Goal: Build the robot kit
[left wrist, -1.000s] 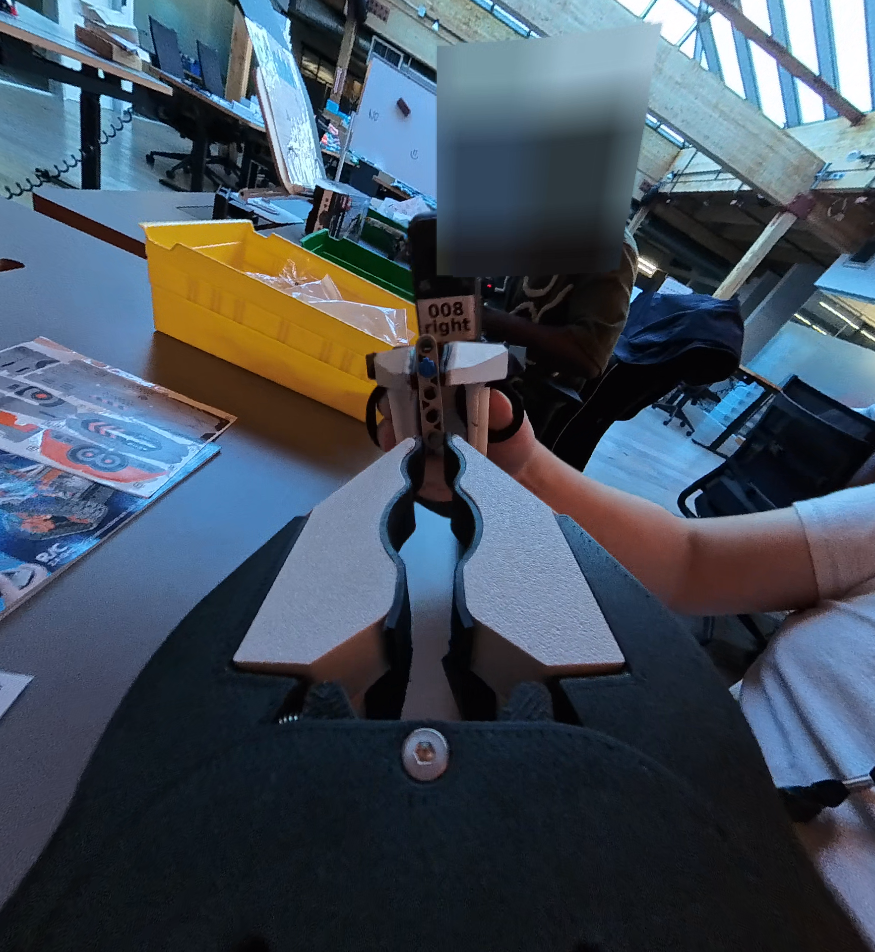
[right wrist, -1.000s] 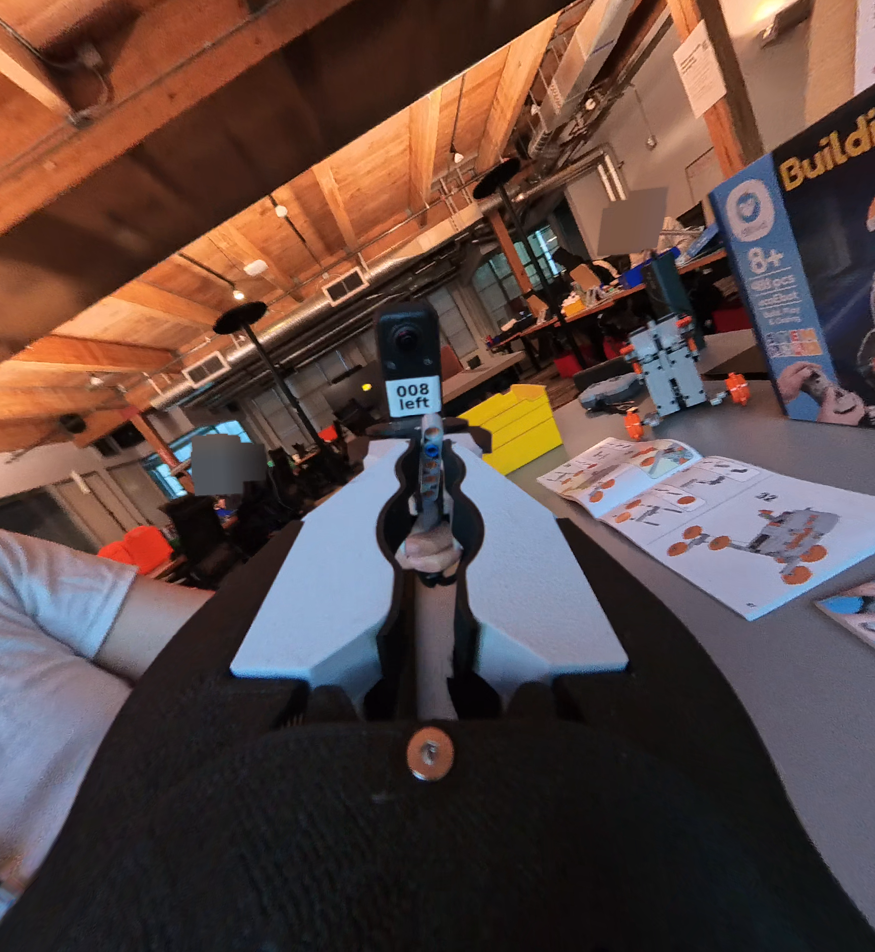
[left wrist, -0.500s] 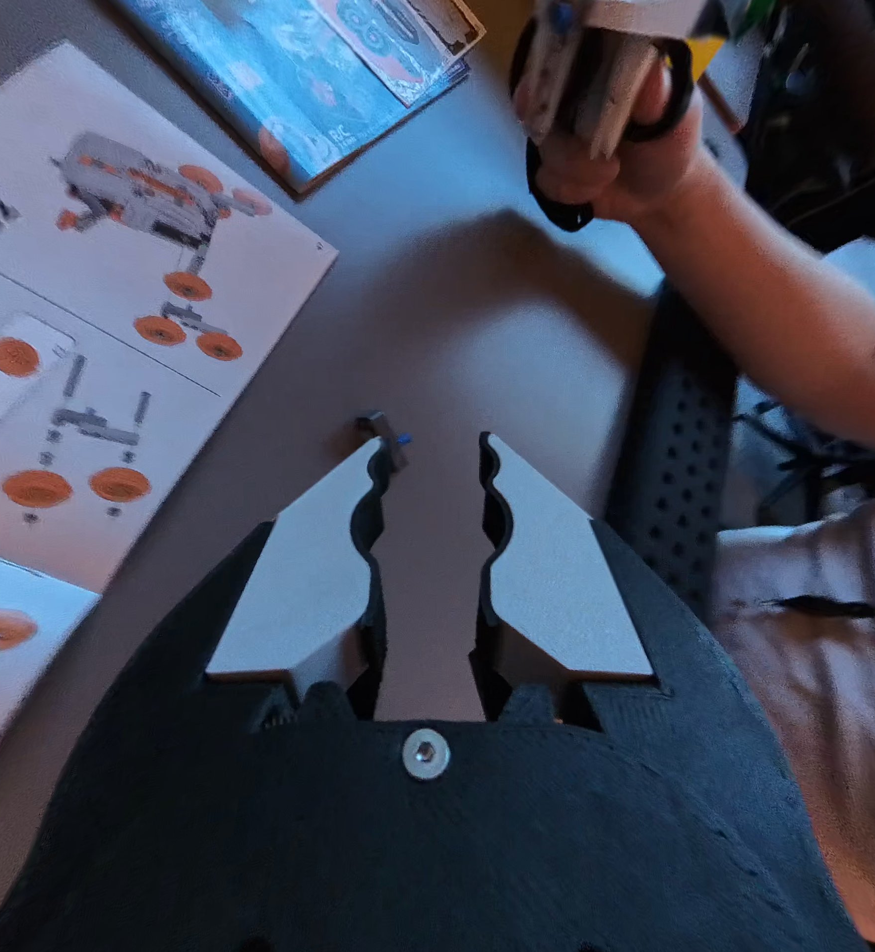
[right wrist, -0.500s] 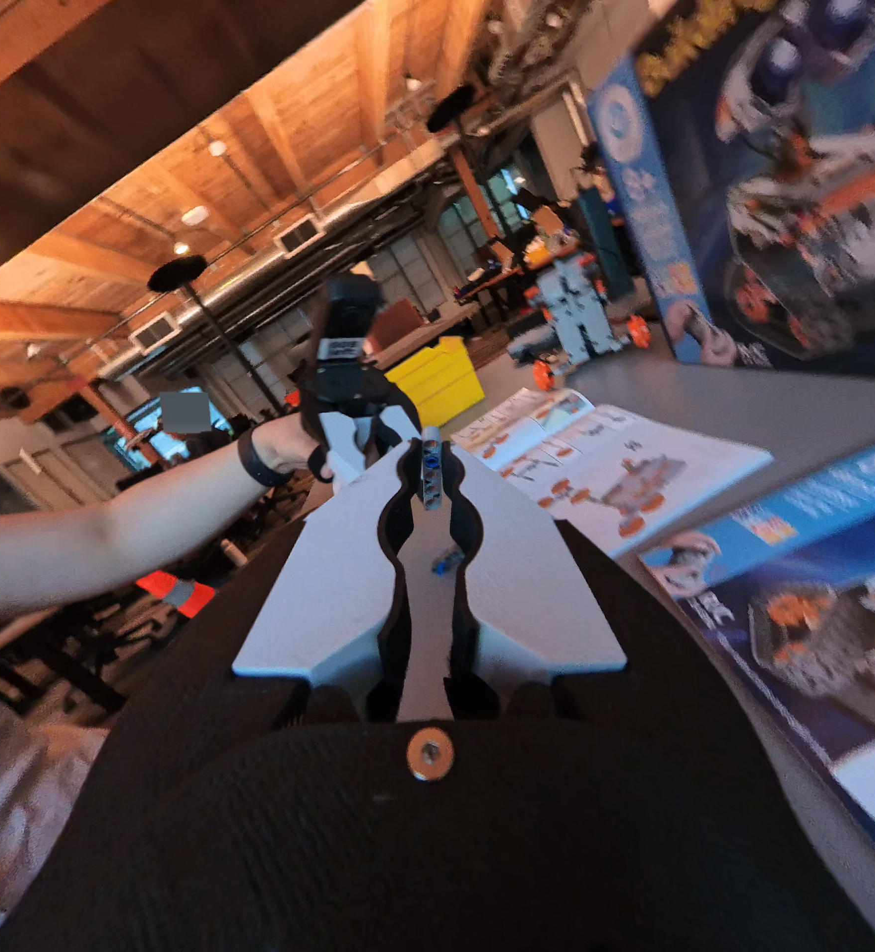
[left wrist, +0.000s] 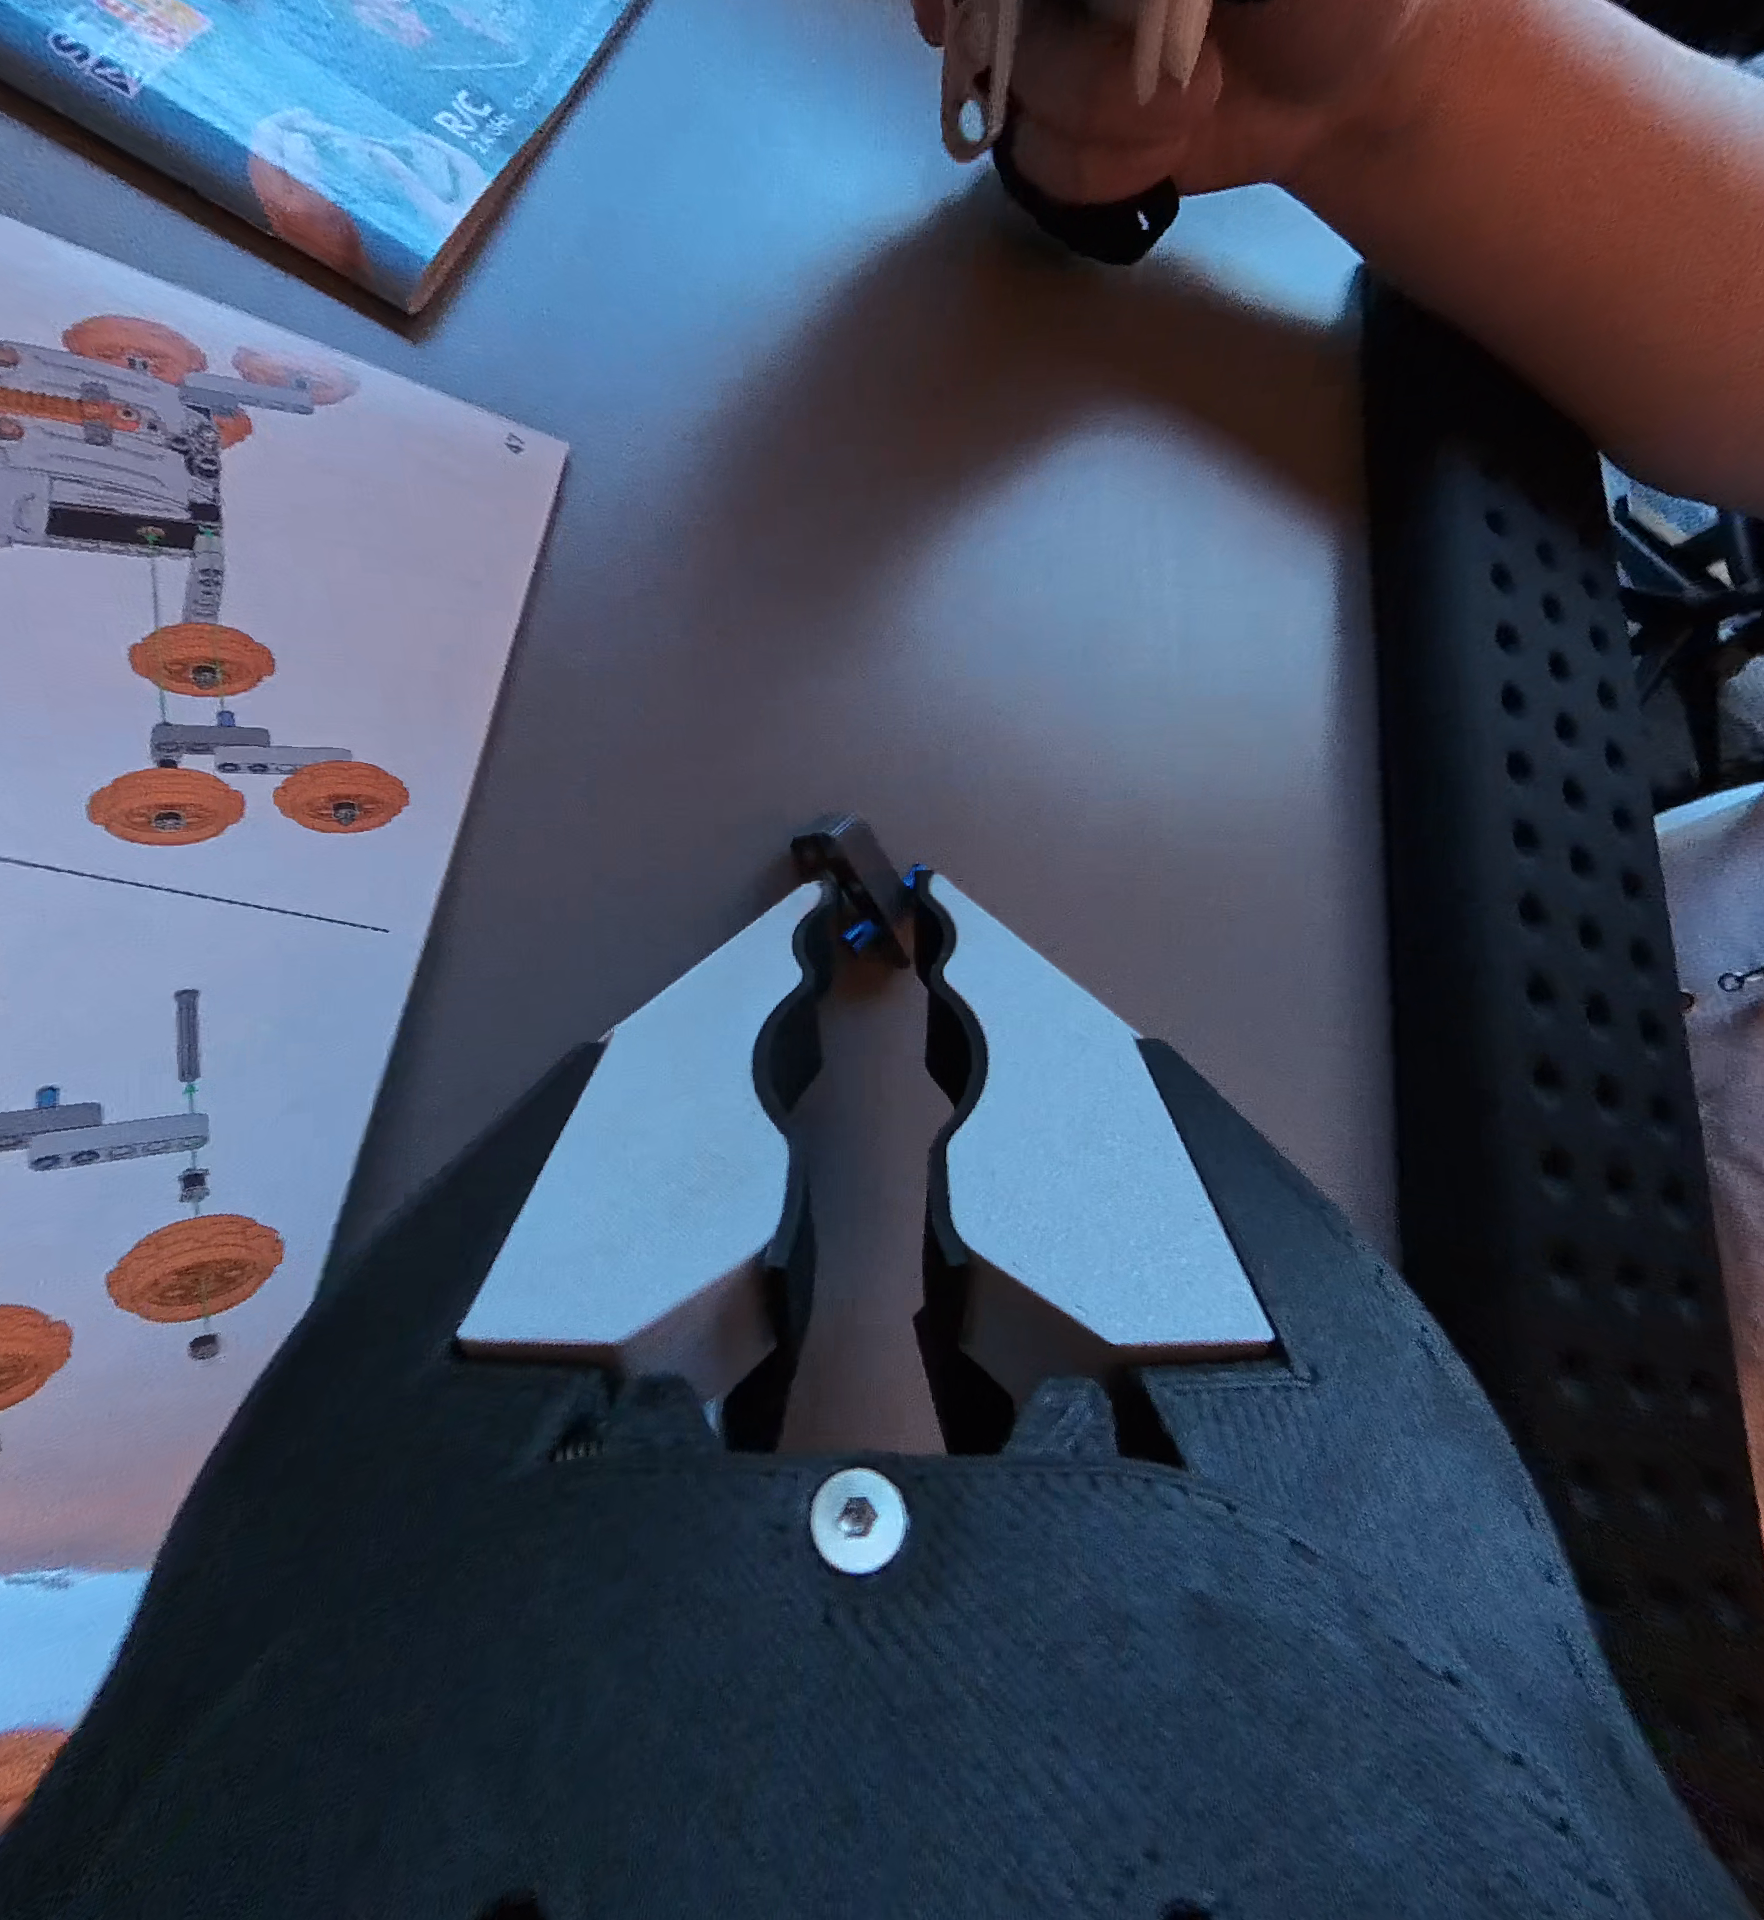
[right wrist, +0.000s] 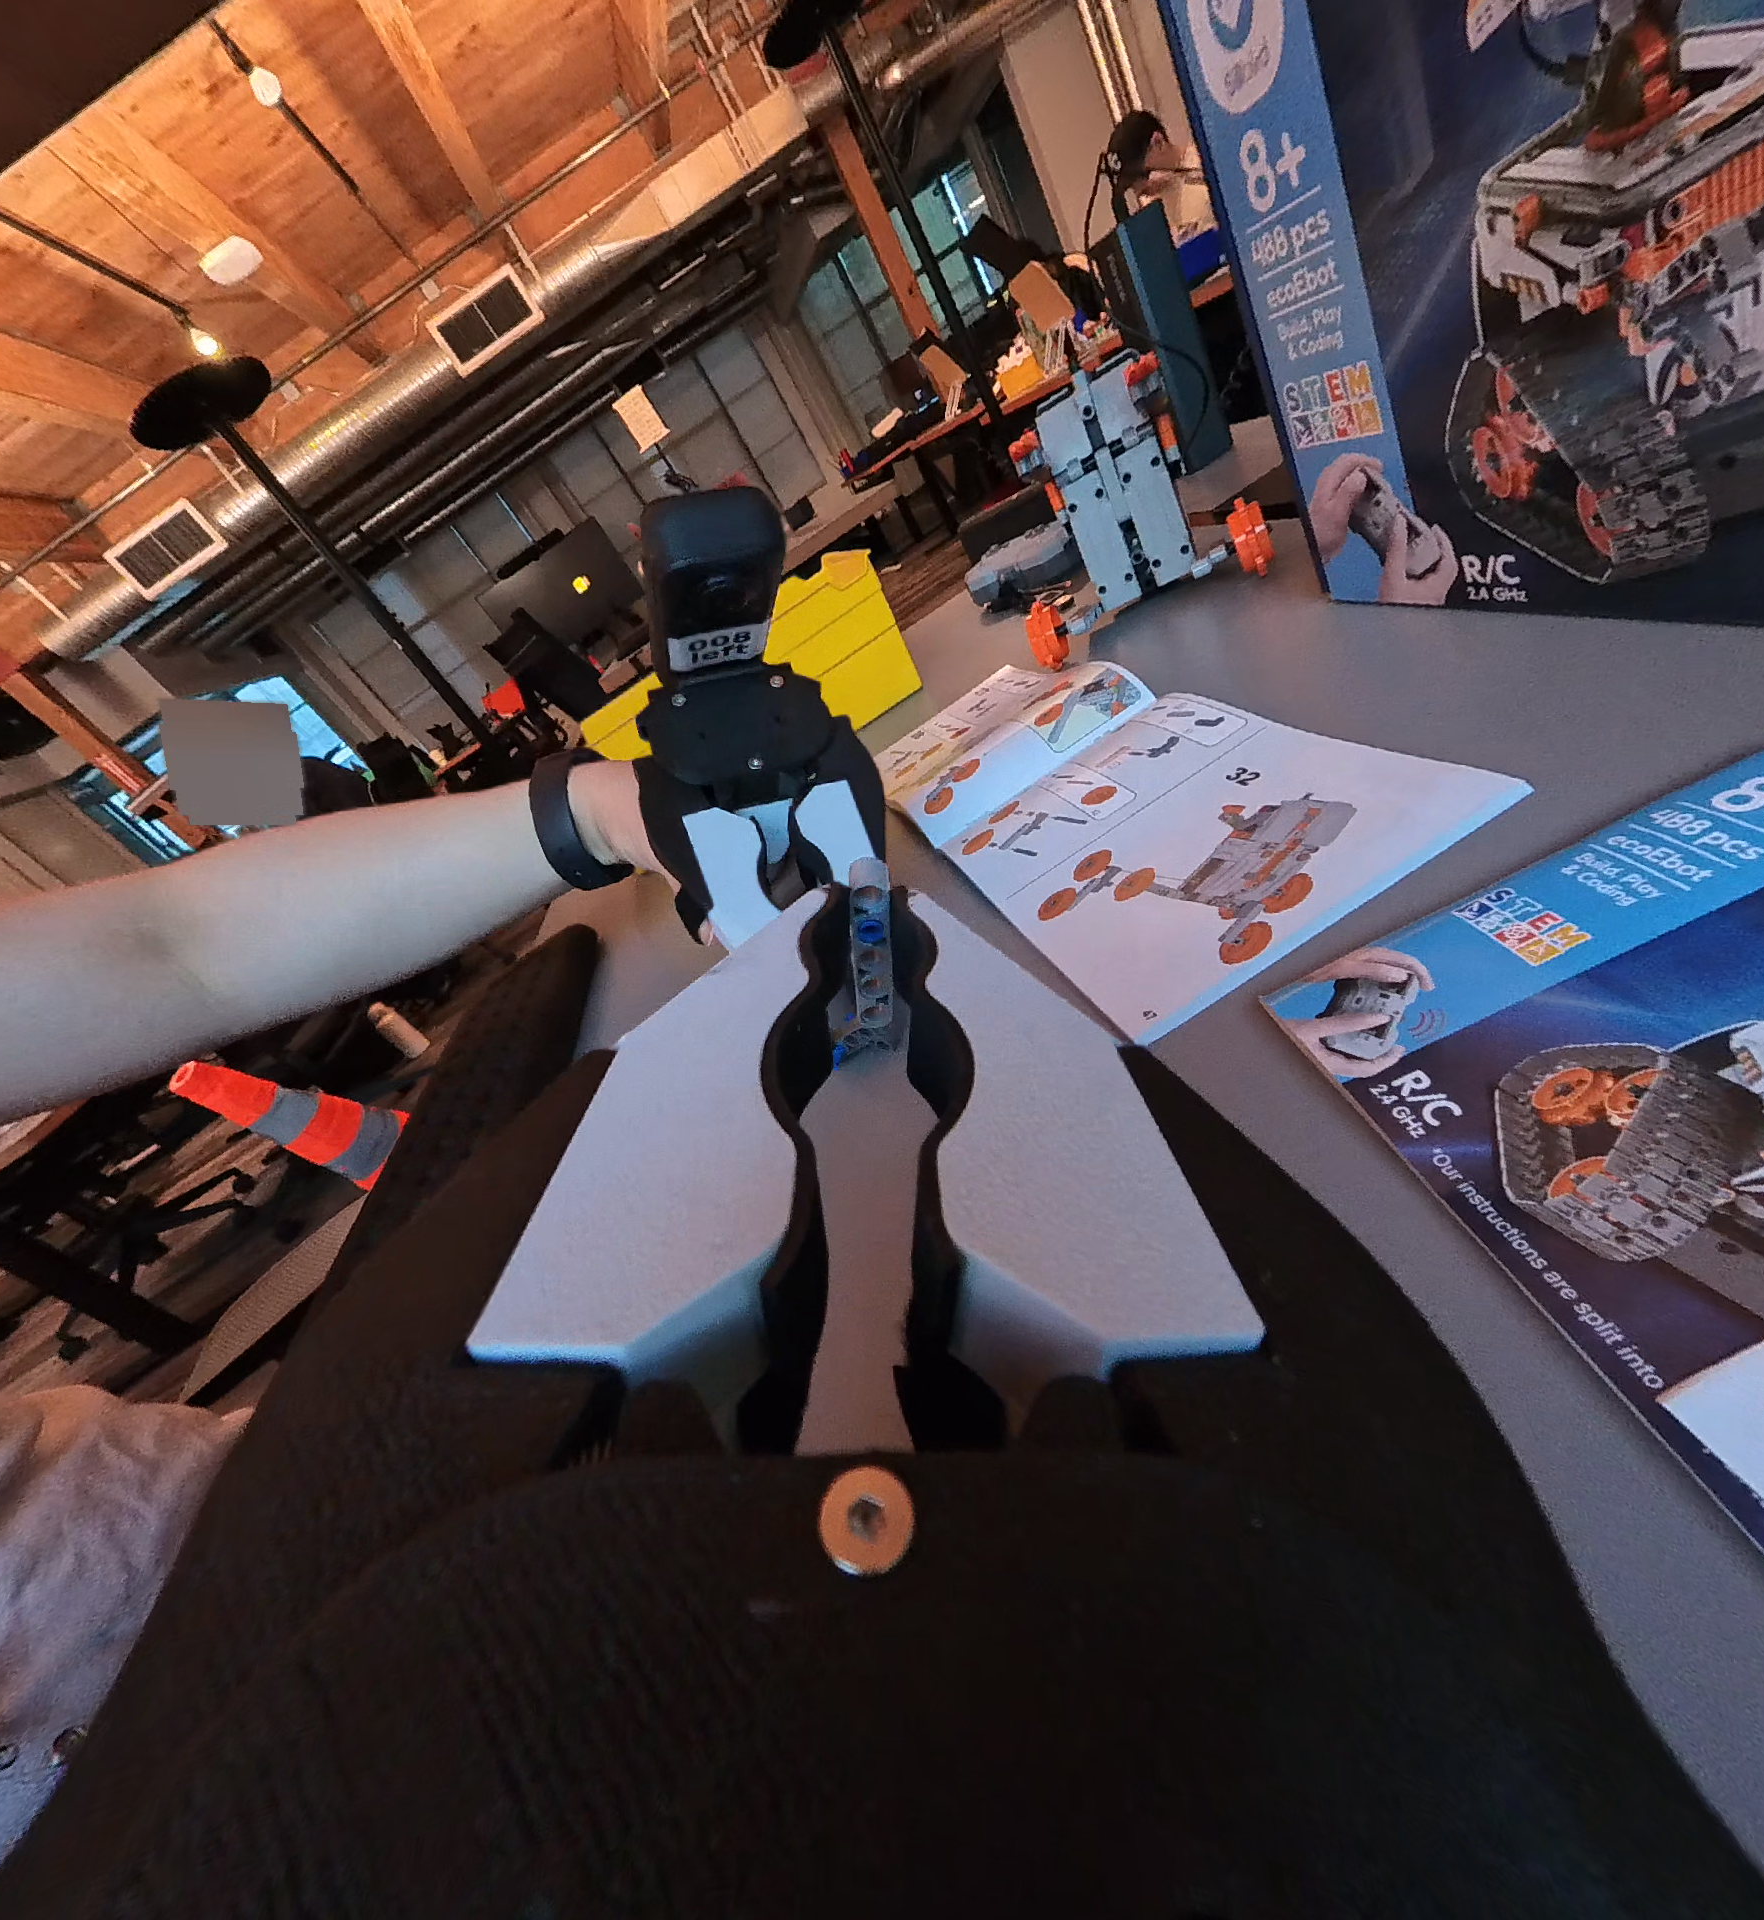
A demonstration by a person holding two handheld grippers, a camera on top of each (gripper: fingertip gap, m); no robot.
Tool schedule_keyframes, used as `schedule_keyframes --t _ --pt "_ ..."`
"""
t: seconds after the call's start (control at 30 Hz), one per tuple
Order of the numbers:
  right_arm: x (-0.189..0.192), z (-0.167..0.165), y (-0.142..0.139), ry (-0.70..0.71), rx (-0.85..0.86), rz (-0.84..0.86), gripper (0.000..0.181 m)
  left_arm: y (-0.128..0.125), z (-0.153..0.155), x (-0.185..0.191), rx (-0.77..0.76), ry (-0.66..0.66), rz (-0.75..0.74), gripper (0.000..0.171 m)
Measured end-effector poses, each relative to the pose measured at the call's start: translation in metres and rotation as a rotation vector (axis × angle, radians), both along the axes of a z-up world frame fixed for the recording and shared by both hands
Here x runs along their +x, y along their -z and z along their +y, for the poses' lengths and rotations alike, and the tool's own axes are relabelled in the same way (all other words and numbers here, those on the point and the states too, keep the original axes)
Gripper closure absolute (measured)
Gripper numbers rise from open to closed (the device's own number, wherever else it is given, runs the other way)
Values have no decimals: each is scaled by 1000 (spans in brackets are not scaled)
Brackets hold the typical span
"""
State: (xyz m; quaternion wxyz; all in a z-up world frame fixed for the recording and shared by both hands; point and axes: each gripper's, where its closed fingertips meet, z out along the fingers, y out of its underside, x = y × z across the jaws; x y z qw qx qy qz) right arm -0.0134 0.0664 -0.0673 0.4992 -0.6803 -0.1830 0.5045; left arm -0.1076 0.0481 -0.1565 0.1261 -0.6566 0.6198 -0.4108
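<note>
My left gripper points down at the grey table. Its jaws are closed around a small grey piece with a blue pin that rests on the table at the fingertips. My right gripper is shut on a grey holed beam with a blue pin and holds it upright above the table. The left gripper also shows in the right wrist view, just beyond the beam, with its tips hidden. The right gripper's hand is at the top of the left wrist view.
An open instruction booklet lies to the left of the left gripper. A blue booklet, a tall kit box, a part-built grey and orange model and a yellow bin are farther off. A black perforated chair stands at the table edge. Across from one pair of fingers to the other is roughly 12 cm.
The left gripper let go of the beam both held, swung down to the table, opened, then closed around the small grey piece. The right gripper kept the beam and tilted toward the table.
</note>
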Motion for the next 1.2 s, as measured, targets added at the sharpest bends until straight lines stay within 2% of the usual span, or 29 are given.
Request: schedule_keyframes --t 0.07,0.23,0.33,0.4,0.63,0.8,0.87,0.97,1.13,1.2 --pt "-2 0 1 -3 3 -9 176 0 -3 1 14 7 -22 161" --pt "-3 -1 5 -2 -14 1 176 -1 -3 0 161 21 -51 162" --pt "-3 -1 7 7 -26 7 176 -13 3 8 298 -49 -135 163" --pt "-6 0 9 6 -33 -2 176 -25 8 14 325 -128 -203 163" --pt "-6 -1 5 13 -21 -14 176 -63 23 41 230 -309 -430 164" --pt "25 7 -17 144 56 38 176 -99 42 75 42 -376 -537 164" --pt "38 5 -29 169 83 71 176 -110 50 87 39 -395 -603 164" --pt "50 3 -31 200 99 44 176 -110 45 97 59 -379 -659 164" --pt "50 3 -18 164 61 -58 175 -110 30 94 155 -325 -672 164" --pt "48 1 -13 135 41 -65 175 -109 27 90 151 -318 -675 164"
